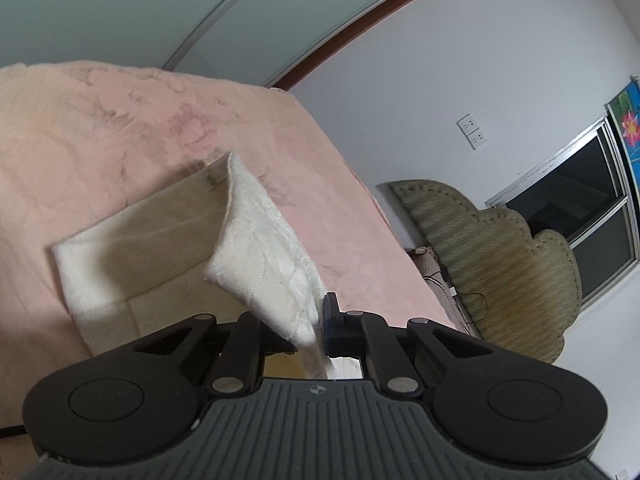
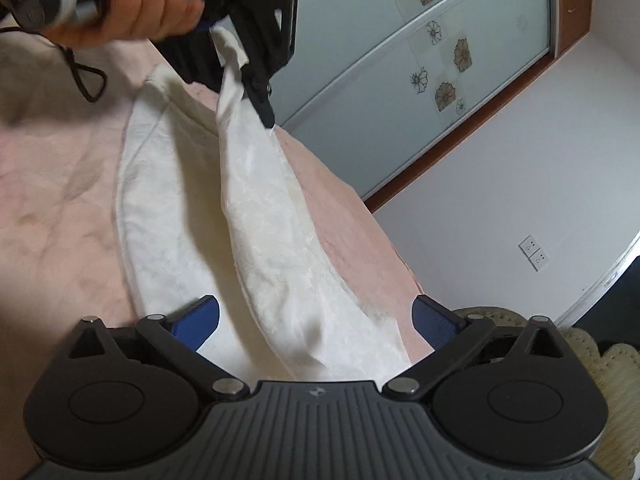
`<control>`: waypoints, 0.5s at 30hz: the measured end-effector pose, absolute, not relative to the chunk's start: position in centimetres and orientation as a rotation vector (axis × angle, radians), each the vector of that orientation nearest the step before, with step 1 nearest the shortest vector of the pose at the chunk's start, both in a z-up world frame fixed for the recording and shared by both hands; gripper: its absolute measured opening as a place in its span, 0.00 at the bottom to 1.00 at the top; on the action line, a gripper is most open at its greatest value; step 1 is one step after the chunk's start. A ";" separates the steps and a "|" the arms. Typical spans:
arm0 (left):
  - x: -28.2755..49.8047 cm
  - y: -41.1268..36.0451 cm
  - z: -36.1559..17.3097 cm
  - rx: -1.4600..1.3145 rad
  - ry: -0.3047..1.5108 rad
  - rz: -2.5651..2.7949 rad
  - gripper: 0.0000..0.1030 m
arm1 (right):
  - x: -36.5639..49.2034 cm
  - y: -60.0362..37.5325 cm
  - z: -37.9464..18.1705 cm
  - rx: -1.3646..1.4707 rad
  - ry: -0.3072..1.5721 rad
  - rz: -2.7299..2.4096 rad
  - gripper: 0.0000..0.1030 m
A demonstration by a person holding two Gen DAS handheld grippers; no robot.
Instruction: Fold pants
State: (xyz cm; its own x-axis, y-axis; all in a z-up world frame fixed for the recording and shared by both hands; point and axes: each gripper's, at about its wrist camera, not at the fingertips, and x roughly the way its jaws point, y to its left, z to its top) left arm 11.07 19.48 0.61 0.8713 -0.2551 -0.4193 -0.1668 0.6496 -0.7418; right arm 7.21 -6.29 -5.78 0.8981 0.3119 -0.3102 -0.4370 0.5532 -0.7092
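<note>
**White pants lifted by one corner over a pink bed**

The white pants [image 2: 180,216] lie across a pink blanket [image 2: 56,184] that covers the bed, one part flat on the blanket and another part raised off it. In the right wrist view, the left gripper [image 2: 240,60] sits at 11 o'clock with a person's hand [image 2: 136,0] around its handle, its jaws closed on a pinched corner of the fabric, which hangs from there down toward 6 o'clock in a long fold. The left wrist view shows the same hold from behind: the left gripper [image 1: 316,328] has the cloth clamped between its jaws at the frame's centre bottom, the raised flap running up toward 11 o'clock and the flat part lying at 9 o'clock. The right gripper [image 2: 316,320] has its jaws spread wide, blue pads [image 2: 200,320] on either side of the hanging fold's lower end, with no grip on it. A wardrobe with flowered sliding doors [image 2: 420,80] stands at 1 o'clock, a wall socket [image 2: 534,252] at 3 o'clock. In the left wrist view, a padded headboard [image 1: 492,264] and a dark window [image 1: 580,216] sit at 3 o'clock.
</note>
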 end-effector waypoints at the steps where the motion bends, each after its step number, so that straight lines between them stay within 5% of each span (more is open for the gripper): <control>1: 11.0 19.6 0.8 -0.873 0.524 -0.058 0.10 | 7.7 -6.1 -5.8 -0.882 0.176 0.438 0.74; 2: 10.9 19.7 1.1 -0.871 0.519 -0.064 0.10 | 8.3 -6.2 -5.9 -0.887 0.194 0.421 0.62; 3: 10.9 19.7 1.2 -0.868 0.515 -0.065 0.10 | 8.7 -6.3 -6.1 -0.894 0.213 0.386 0.35; 4: 10.9 19.9 1.3 -0.868 0.515 -0.066 0.10 | 9.1 -6.5 -6.3 -0.908 0.227 0.355 0.19; 7: 10.9 20.1 1.2 -0.850 0.540 -0.076 0.09 | 8.7 -7.6 -5.7 -0.895 0.256 0.350 0.11; 15: 9.9 20.1 -0.1 -0.574 0.638 0.024 0.10 | 4.0 -7.7 -4.0 -0.866 0.320 0.574 0.09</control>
